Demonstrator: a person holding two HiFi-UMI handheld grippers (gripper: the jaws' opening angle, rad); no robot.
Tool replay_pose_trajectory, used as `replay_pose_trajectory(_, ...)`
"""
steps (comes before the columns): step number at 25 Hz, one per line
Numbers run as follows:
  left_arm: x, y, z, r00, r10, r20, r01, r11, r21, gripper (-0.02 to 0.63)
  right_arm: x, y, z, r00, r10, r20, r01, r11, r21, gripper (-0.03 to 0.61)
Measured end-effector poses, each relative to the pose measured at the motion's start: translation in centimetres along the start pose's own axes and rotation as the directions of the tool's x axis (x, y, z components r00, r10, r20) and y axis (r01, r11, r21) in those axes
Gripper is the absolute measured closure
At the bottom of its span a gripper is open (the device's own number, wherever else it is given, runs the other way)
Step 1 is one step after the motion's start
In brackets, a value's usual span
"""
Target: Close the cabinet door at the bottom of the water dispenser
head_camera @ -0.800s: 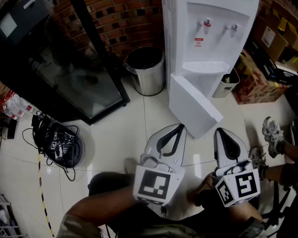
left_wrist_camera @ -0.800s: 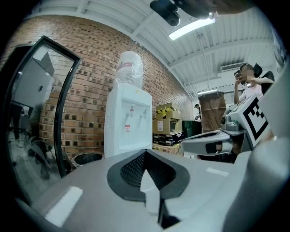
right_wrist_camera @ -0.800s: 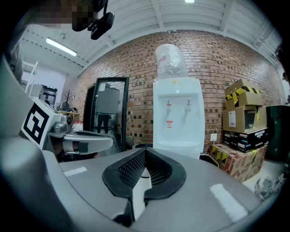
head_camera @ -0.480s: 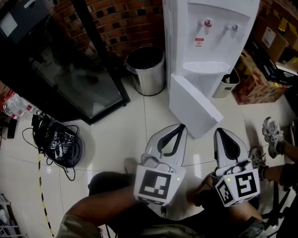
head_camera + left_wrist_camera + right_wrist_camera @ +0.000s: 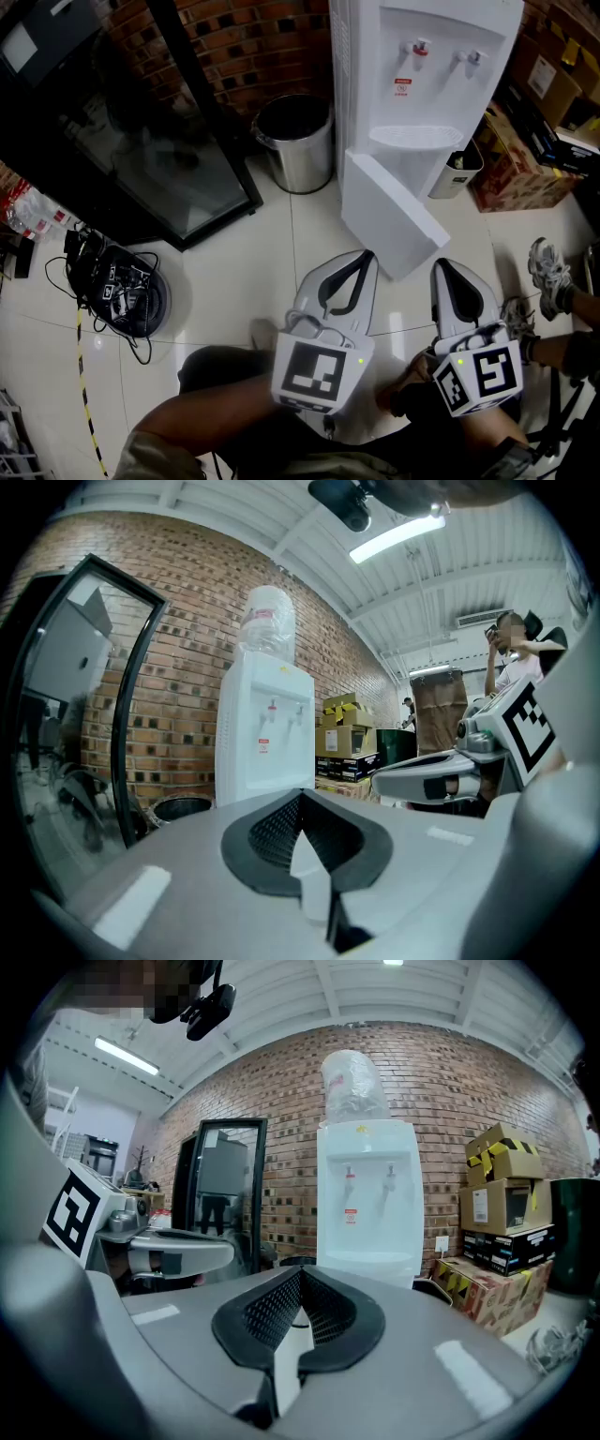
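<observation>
Approach stage, I'd say: left gripper (image 5: 364, 255) and right gripper (image 5: 439, 266) both pinched shut on nothing, the cabinet door (image 5: 389, 220) standing ajar just ahead of them under the water dispenser (image 5: 422, 84), next needing a forward push on its face.

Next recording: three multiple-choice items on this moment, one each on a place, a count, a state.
1. Where does the metal bin stand?
A. beside the water dispenser, at its left in the head view
B. on top of it
C. inside its cabinet

2. How many taps has the dispenser?
A. one
B. two
C. four

3. The cabinet door is:
A. shut flush
B. swung open
C. missing

Key: 1 A, it stands by the dispenser's side; 2 B, two show side by side; 3 B, it angles out from the dispenser's bottom.
</observation>
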State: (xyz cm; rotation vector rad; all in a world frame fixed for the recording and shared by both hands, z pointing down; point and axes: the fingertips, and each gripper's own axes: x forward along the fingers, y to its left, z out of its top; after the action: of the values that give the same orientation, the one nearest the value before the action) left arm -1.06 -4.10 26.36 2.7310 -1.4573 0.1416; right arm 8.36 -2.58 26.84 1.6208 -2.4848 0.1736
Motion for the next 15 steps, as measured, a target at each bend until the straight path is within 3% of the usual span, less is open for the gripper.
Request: replay_pose_trajectory(15,-0.09,0.15,0.18,1.0,0.003,0.006,-0.003,1.0,-0.007,0.614,-0.02,-0.05,0.1,1.0,-0.005,0.0,0.005,1.0,-0.002,0.578)
